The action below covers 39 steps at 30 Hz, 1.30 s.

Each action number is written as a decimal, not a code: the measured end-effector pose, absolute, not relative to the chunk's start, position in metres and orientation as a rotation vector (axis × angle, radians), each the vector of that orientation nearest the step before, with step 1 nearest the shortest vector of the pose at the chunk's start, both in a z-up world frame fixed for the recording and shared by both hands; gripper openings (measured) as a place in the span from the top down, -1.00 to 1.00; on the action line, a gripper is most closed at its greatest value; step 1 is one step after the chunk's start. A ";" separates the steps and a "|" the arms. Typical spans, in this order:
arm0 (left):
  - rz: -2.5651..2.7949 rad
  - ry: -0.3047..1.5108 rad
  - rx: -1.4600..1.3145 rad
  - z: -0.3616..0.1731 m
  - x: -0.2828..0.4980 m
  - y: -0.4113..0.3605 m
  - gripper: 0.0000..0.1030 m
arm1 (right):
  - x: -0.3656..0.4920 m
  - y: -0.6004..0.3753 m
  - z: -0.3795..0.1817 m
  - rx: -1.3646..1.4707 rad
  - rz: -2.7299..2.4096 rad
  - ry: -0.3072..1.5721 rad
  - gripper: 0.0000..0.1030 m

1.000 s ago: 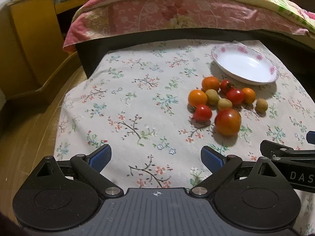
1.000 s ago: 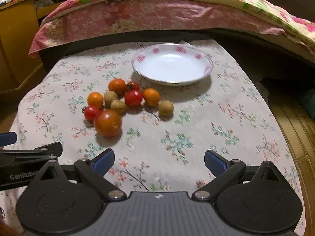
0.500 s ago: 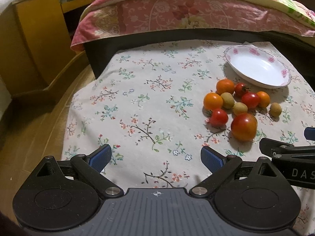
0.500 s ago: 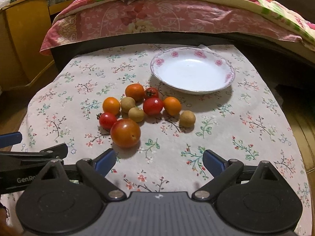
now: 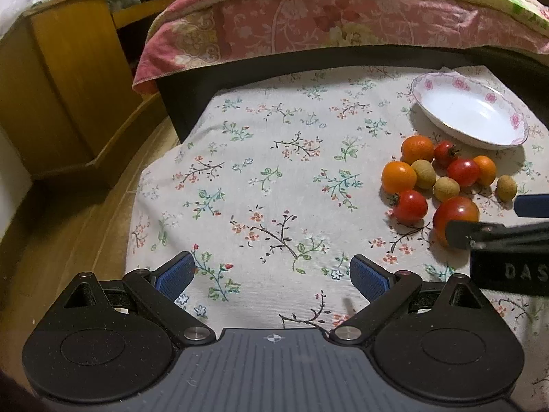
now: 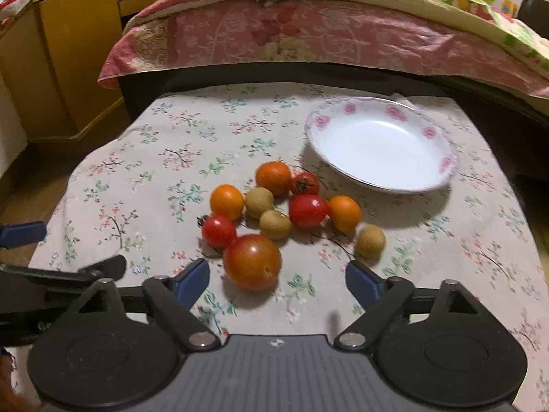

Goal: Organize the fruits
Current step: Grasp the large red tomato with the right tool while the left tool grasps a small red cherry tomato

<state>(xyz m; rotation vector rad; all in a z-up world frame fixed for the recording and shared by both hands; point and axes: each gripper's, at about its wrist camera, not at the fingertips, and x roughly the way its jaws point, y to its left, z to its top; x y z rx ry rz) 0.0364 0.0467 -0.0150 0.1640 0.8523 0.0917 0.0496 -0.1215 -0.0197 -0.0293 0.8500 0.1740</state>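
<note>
A cluster of small fruits lies on the floral tablecloth: a large red-orange tomato, red cherry tomatoes, small oranges and tan longans. An empty white plate with pink flowers stands just behind them. My right gripper is open and empty, its fingers on either side of the large tomato, just in front of it. My left gripper is open and empty over bare cloth, left of the fruits; the plate shows at its far right.
A bed with a pink floral quilt runs behind the table. A yellow wooden cabinet stands at the left on a wooden floor. The table's left edge drops off near my left gripper.
My right gripper has moved forward and left toward the fruits, bringing the large tomato between its fingertips. My left gripper has drifted left, so the fruits sit further right.
</note>
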 end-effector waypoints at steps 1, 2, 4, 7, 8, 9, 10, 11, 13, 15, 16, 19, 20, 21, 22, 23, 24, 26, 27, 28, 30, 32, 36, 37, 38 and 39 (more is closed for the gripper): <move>0.088 0.851 0.166 -0.015 0.037 0.046 -0.95 | 0.053 -0.121 -0.021 -0.031 0.181 0.857 -0.54; 0.079 0.848 0.164 -0.016 0.036 0.046 -0.97 | 0.056 -0.120 -0.023 -0.031 0.186 0.867 -0.43; 0.063 0.837 0.175 -0.016 0.036 0.043 -0.96 | 0.062 -0.118 -0.027 -0.025 0.200 0.888 -0.19; 0.066 0.830 0.214 -0.019 0.038 0.038 -0.96 | 0.068 -0.117 -0.035 0.003 0.244 0.928 0.15; 0.068 0.830 0.213 -0.020 0.037 0.038 -0.96 | 0.069 -0.115 -0.037 -0.005 0.247 0.935 0.19; 0.067 0.834 0.205 -0.020 0.038 0.038 -0.96 | 0.070 -0.114 -0.038 -0.013 0.248 0.934 0.20; 0.063 0.835 0.196 -0.020 0.038 0.038 -0.96 | 0.069 -0.113 -0.038 -0.019 0.250 0.929 0.21; 0.059 0.836 0.187 -0.020 0.038 0.038 -0.96 | 0.069 -0.114 -0.038 -0.020 0.253 0.928 0.21; 0.046 0.838 0.172 -0.020 0.038 0.038 -0.95 | 0.068 -0.116 -0.038 -0.011 0.259 0.932 0.21; 0.030 0.838 0.163 -0.019 0.038 0.036 -0.95 | 0.068 -0.119 -0.038 -0.005 0.258 0.936 0.22; 0.018 0.837 0.160 -0.019 0.038 0.034 -0.95 | 0.068 -0.120 -0.037 -0.005 0.255 0.938 0.22; -0.011 0.831 0.170 -0.018 0.038 0.027 -0.92 | 0.065 -0.129 -0.034 0.015 0.247 0.939 0.22; -0.023 0.827 0.174 -0.018 0.038 0.024 -0.90 | 0.063 -0.134 -0.033 0.026 0.243 0.937 0.22; -0.035 0.824 0.174 -0.018 0.038 0.021 -0.90 | 0.060 -0.139 -0.031 0.037 0.237 0.934 0.22; -0.045 0.823 0.174 -0.019 0.039 0.018 -0.89 | 0.059 -0.143 -0.030 0.048 0.231 0.931 0.22; -0.053 0.822 0.179 -0.020 0.040 0.015 -0.89 | 0.057 -0.149 -0.028 0.068 0.225 0.928 0.22; -0.060 0.823 0.187 -0.022 0.041 0.011 -0.89 | 0.057 -0.153 -0.028 0.086 0.223 0.927 0.22; -0.071 0.828 0.205 -0.025 0.044 0.005 -0.80 | 0.058 -0.159 -0.026 0.106 0.216 0.927 0.22; -0.080 0.829 0.207 -0.027 0.047 0.002 -0.78 | 0.059 -0.162 -0.026 0.114 0.212 0.928 0.22; -0.087 0.828 0.203 -0.028 0.049 -0.001 -0.77 | 0.059 -0.164 -0.026 0.123 0.212 0.931 0.22; -0.100 0.829 0.194 -0.030 0.055 -0.004 -0.74 | 0.060 -0.167 -0.027 0.139 0.212 0.933 0.22; -0.106 0.826 0.199 -0.031 0.062 -0.008 -0.65 | 0.061 -0.169 -0.029 0.142 0.209 0.936 0.22; -0.129 0.809 0.182 -0.034 0.071 -0.015 -0.51 | 0.060 -0.178 -0.031 0.178 0.202 0.944 0.22; -0.134 0.812 0.182 -0.035 0.072 -0.016 -0.42 | 0.060 -0.180 -0.031 0.184 0.200 0.943 0.22; -0.137 0.819 0.185 -0.037 0.074 -0.018 -0.35 | 0.060 -0.182 -0.031 0.188 0.198 0.942 0.22; -0.139 0.828 0.185 -0.039 0.077 -0.019 -0.34 | 0.060 -0.184 -0.031 0.193 0.196 0.943 0.22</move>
